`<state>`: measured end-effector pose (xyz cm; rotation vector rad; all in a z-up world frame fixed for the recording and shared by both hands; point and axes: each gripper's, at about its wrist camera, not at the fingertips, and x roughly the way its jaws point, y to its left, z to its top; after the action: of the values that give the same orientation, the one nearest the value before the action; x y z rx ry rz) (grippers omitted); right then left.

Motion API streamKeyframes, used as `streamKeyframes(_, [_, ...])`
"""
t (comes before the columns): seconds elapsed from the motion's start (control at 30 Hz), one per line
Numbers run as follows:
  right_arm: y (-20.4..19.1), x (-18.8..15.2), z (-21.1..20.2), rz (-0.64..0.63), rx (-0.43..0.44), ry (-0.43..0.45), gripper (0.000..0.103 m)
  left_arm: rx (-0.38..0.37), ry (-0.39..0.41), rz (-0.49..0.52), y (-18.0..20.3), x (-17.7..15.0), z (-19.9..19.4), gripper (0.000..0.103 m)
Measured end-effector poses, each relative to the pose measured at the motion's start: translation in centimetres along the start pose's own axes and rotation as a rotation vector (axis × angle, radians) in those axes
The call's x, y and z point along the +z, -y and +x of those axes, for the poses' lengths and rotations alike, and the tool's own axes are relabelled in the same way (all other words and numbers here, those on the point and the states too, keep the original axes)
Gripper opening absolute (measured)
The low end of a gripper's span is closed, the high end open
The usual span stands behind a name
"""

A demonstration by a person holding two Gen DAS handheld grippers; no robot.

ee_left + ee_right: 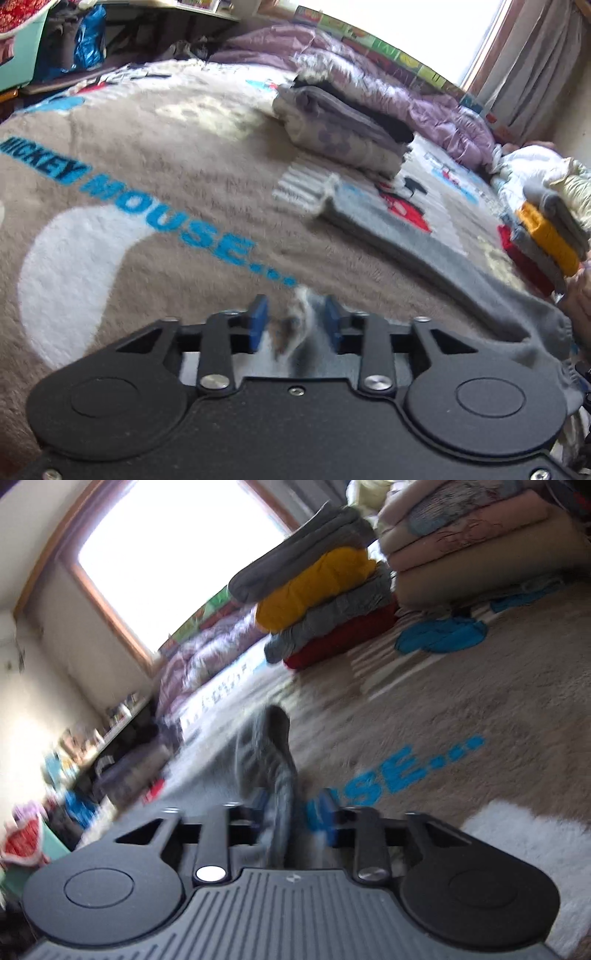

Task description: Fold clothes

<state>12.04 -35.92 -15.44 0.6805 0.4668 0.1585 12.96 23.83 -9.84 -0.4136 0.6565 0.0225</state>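
Note:
A long grey sock (424,251) with a white ribbed cuff lies on the beige Mickey Mouse blanket (166,147), running from the middle towards the lower right. My left gripper (295,326) hovers low over the blanket. A blurred strip of grey-white fabric (301,317) stands between its blue pads (258,325), which do not press on it. In the right wrist view a grey sock (273,746) runs away from my right gripper (293,808), passing loosely between the blue pads (328,818) with a gap on the right side.
A folded grey and purple pile (343,129) sits on the bed behind the sock. A stack of grey, yellow and red clothes (317,583) stands to the right, with folded blankets (480,535) beyond. A purple quilt (406,85) lies along the window wall.

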Motion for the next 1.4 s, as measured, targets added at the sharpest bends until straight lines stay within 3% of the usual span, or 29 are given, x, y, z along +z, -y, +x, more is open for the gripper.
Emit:
streamKeyframes(0.33, [-1.3, 2.9, 3.0, -0.145, 0.054, -0.044, 0.054, -0.061, 0.037, 0.017, 2.6, 2.8, 2.3, 0.046])
streamKeyframes(0.57, [-1.0, 4.9, 6.8, -0.153, 0.129, -0.120, 0.060, -0.093, 0.037, -0.029, 3.0, 5.9, 5.7, 0.047])
streamKeyframes(0.87, [0.0, 6.8, 9.8, -0.112, 0.213, -0.181, 0.061, -0.045, -0.037, -0.087, 3.0, 7.8, 11.0, 0.047])
streamKeyframes(1.17, [0.4, 7.3, 11.5, -0.120, 0.261, -0.254, 0.057, -0.032, -0.089, -0.070, 3.7, 8.5, 13.7, 0.046])
streamKeyframes(1.2, [0.4, 7.2, 11.5, -0.120, 0.269, -0.259, 0.053, -0.029, -0.090, -0.060, 3.8, 8.5, 13.8, 0.045])
streamKeyframes(1.23, [0.5, 7.1, 11.6, -0.114, 0.278, -0.263, 0.039, -0.020, -0.088, -0.039, 4.1, 8.4, 13.8, 0.041])
streamKeyframes(1.3, [0.7, 7.0, 11.6, -0.095, 0.291, -0.269, 0.026, -0.003, -0.084, 0.010, 4.7, 8.3, 13.9, 0.011])
streamKeyframes(1.4, [1.5, 7.4, 11.1, -0.007, 0.319, -0.218, 0.017, -0.053, -0.032, 0.023, 4.9, 8.4, 13.1, 0.005])
